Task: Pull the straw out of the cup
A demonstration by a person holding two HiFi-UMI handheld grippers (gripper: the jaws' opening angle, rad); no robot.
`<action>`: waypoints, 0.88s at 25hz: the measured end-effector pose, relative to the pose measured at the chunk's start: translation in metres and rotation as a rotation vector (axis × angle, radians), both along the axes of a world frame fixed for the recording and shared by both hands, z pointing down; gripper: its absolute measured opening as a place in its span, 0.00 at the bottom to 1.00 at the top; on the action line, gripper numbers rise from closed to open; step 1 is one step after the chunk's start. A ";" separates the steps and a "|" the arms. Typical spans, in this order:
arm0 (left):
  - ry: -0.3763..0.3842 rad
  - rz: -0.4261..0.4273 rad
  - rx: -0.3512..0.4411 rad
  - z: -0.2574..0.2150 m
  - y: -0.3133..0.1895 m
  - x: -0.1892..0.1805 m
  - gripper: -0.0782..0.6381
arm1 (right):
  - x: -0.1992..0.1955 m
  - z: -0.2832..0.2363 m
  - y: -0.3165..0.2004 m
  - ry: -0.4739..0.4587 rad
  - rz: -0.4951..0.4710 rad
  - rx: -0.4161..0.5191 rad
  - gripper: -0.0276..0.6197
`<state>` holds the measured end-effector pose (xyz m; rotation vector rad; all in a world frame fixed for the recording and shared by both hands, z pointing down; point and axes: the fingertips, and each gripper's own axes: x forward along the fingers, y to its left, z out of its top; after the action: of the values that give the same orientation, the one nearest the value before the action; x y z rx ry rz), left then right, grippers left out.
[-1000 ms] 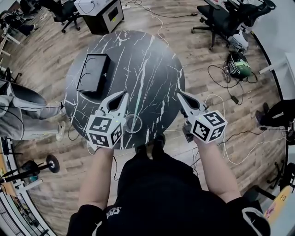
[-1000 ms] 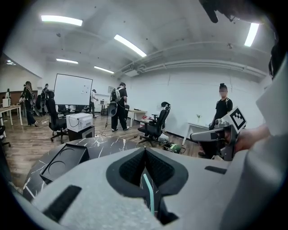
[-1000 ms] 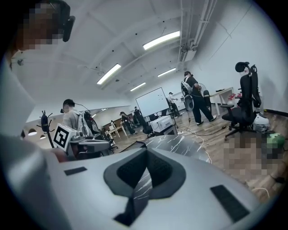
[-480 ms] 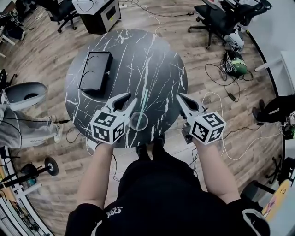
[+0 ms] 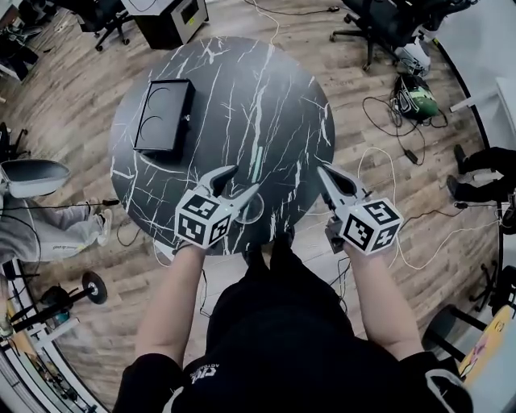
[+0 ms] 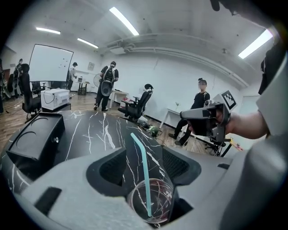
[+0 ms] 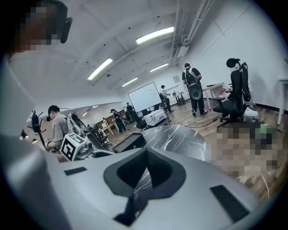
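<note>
Of my two grippers, the left gripper (image 6: 144, 149) has just been opening its jaws, which stand apart around the one clear plastic cup (image 6: 150, 204) on the black marble table (image 5: 210, 81). The right gripper (image 5: 322, 171) is closed and empty. The left gripper view shows the one teal straw (image 6: 145, 175) standing in the cup, faint from the head view; beyond lies one black box (image 5: 164, 115).

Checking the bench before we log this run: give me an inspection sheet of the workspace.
Surface: round dark marble table.
Job's things: clear cup near the table's front edge, teal straw standing in it.
Clutter: black box on the table's far left.
Grippers: left gripper open, jaws just been opening, cup between them; right gripper shut, empty.
Cables: loose cables on the floor right of the table.
Surroundings: wood floor, office chairs, people standing.
</note>
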<state>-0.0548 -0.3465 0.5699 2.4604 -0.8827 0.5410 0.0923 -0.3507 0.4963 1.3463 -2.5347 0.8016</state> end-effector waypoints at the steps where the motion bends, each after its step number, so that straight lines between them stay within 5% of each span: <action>1: 0.000 0.005 -0.007 0.006 0.001 0.002 0.48 | 0.000 0.004 0.001 -0.001 0.001 -0.006 0.05; 9: -0.050 0.076 -0.061 0.043 0.015 0.010 0.48 | 0.000 0.023 0.011 -0.012 0.012 -0.035 0.05; 22: -0.152 0.147 -0.097 0.072 0.023 0.013 0.31 | 0.000 0.024 0.028 -0.006 0.021 -0.051 0.05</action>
<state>-0.0422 -0.3231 0.6415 2.4333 -0.7174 0.8120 0.0920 -0.3223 0.5201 1.3592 -2.4909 0.8696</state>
